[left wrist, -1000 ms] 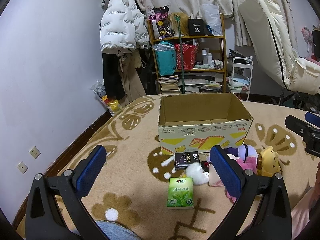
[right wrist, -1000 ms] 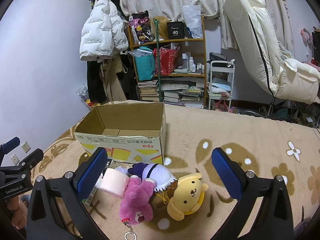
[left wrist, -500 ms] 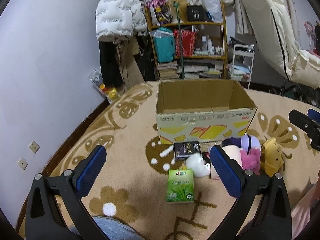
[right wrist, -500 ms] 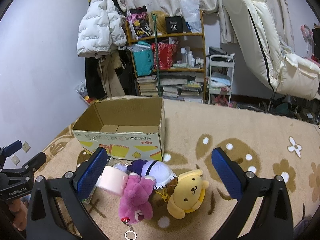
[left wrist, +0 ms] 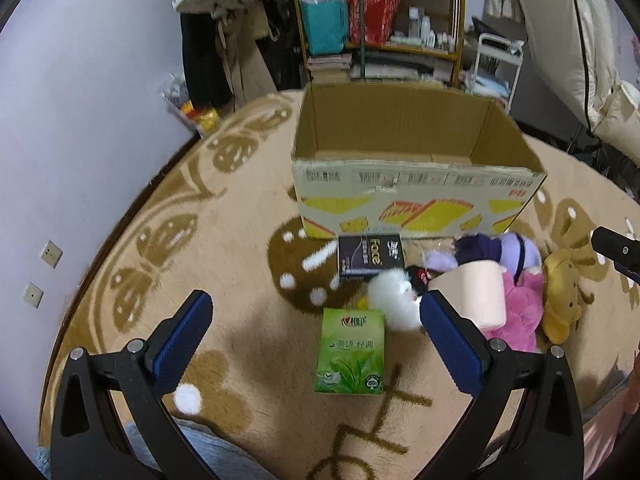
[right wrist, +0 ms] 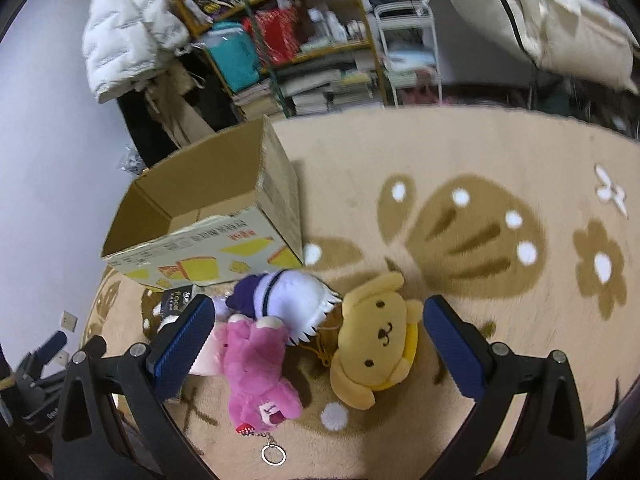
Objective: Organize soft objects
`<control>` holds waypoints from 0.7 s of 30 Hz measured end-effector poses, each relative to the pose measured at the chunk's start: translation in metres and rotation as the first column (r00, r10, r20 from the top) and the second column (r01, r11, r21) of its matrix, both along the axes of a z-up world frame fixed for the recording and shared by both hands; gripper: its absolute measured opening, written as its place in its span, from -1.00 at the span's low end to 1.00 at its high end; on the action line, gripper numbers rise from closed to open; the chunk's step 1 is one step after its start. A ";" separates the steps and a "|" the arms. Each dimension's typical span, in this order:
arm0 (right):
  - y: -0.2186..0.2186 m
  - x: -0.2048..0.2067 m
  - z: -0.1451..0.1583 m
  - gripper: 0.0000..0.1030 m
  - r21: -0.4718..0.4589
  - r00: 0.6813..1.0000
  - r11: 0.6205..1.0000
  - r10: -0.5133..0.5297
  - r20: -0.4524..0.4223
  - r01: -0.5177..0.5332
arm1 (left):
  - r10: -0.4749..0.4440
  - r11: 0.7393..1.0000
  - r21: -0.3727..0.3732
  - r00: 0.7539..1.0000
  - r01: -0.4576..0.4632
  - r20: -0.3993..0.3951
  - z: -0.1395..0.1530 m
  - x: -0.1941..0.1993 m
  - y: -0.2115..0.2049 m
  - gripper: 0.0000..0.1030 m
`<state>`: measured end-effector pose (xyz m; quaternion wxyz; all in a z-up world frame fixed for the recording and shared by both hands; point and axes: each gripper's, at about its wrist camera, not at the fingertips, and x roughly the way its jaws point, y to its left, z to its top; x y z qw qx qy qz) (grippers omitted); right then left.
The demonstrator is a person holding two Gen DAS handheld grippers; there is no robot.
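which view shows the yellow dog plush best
The right wrist view: the yellow dog plush lies face up between the open right gripper fingers, face fully visible. The left wrist view shows it only edge-on at the frame's right, beyond the pink plush.

Left tool: jaws spread wide, blue pads facing each other, nothing between them; black arms angled in from the lower corners, held aloft.
Right tool: jaws likewise spread wide, blue pads bare; held aloft, tilted downward.
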<state>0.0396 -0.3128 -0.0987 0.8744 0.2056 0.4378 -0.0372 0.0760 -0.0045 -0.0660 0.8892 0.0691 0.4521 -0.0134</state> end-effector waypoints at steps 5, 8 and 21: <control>-0.004 0.014 -0.019 1.00 0.032 0.995 0.999 -0.002 -0.097 0.005 | -0.024 0.999 0.026 0.997 0.026 -0.073 -0.017 0.009 -0.009 0.98; -0.008 0.020 -0.030 0.98 0.056 0.990 0.998 -0.007 -0.143 0.016 | -0.034 0.998 0.048 0.993 0.039 -0.112 -0.027 0.014 -0.014 0.98; -0.027 0.031 -0.066 0.53 0.123 0.953 0.991 -0.021 -0.302 0.061 | -0.015 0.995 0.091 0.956 0.044 -0.293 -0.075 0.032 -0.016 0.98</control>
